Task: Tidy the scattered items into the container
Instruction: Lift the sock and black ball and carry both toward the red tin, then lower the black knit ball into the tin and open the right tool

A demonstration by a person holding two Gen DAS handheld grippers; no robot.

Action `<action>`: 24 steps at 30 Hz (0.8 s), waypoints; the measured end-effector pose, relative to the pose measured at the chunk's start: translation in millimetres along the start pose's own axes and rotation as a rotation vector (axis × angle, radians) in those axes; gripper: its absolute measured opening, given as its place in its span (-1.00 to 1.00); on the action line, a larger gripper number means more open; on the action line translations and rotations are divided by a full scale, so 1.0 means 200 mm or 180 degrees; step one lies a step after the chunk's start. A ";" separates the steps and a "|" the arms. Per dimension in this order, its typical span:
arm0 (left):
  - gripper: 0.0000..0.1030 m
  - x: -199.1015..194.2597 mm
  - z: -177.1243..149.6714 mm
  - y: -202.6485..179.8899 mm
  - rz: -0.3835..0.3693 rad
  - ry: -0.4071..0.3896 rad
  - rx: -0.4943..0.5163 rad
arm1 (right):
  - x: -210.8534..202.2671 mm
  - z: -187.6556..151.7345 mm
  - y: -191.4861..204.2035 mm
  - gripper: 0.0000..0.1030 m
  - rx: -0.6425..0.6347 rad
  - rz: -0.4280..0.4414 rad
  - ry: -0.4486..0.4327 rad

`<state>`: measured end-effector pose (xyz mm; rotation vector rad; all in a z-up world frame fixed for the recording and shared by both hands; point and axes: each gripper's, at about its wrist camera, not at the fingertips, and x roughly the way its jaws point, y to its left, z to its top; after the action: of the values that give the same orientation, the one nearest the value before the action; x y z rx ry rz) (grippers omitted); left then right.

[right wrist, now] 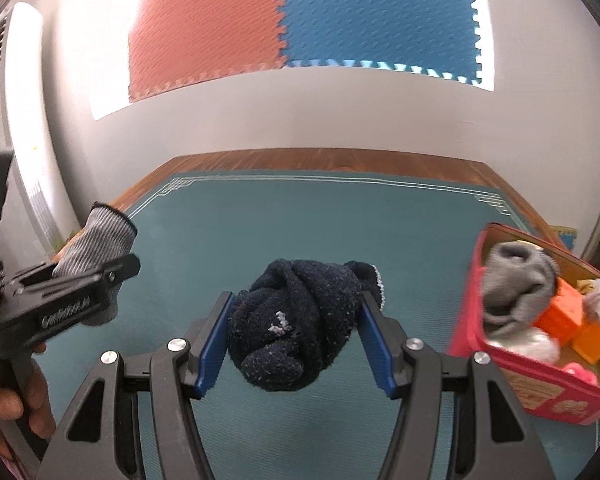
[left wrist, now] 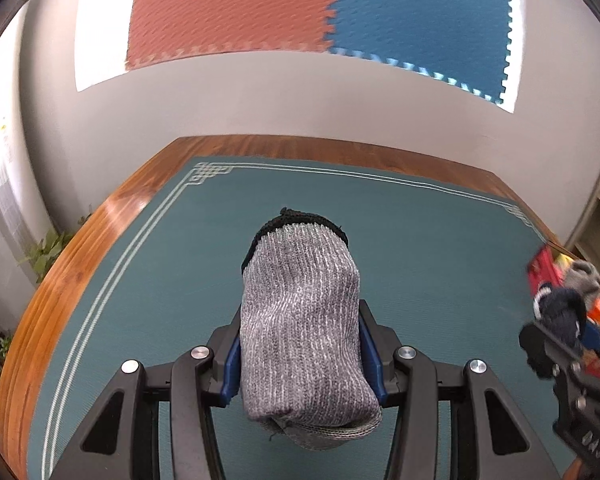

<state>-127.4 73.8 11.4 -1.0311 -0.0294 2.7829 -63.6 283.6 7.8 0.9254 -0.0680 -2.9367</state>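
Two grippers each clamp one item clear of the teal mat (right wrist: 300, 216) for transfer: the left gripper (left wrist: 300, 354) a grey knitted sock (left wrist: 300, 320), the right gripper (right wrist: 296, 336) a navy knitted sock (right wrist: 296, 320), near the apparently part-filled pink box (right wrist: 512, 372).

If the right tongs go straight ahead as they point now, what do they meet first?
Probably only the green mat: the right tongs, shut on the navy sock, point at bare mat. The pink box lies off to the right.

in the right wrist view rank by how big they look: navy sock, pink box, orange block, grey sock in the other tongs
1. pink box, though cut off by the frame edge
2. navy sock, enlarged by nearness
3. grey sock, partly hidden
4. orange block
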 end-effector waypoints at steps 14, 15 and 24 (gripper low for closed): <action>-0.03 -0.06 -0.05 -0.52 -0.0421 -0.0006 0.0291 | -0.21 -0.01 -0.52 0.25 0.0434 -0.0394 -0.0228; -0.03 -0.06 -0.05 -0.55 -0.0448 0.0000 0.0303 | -0.22 -0.01 -0.57 0.25 0.0472 -0.0420 -0.0245; -0.03 -0.06 -0.01 -0.88 -0.0731 -0.0014 0.0499 | -0.34 -0.07 -0.96 0.25 0.0942 -0.0689 -0.0338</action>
<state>-89.5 244.3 32.2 -0.9205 0.0646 2.5355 -8.3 479.8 23.4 0.8552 -0.4459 -3.2365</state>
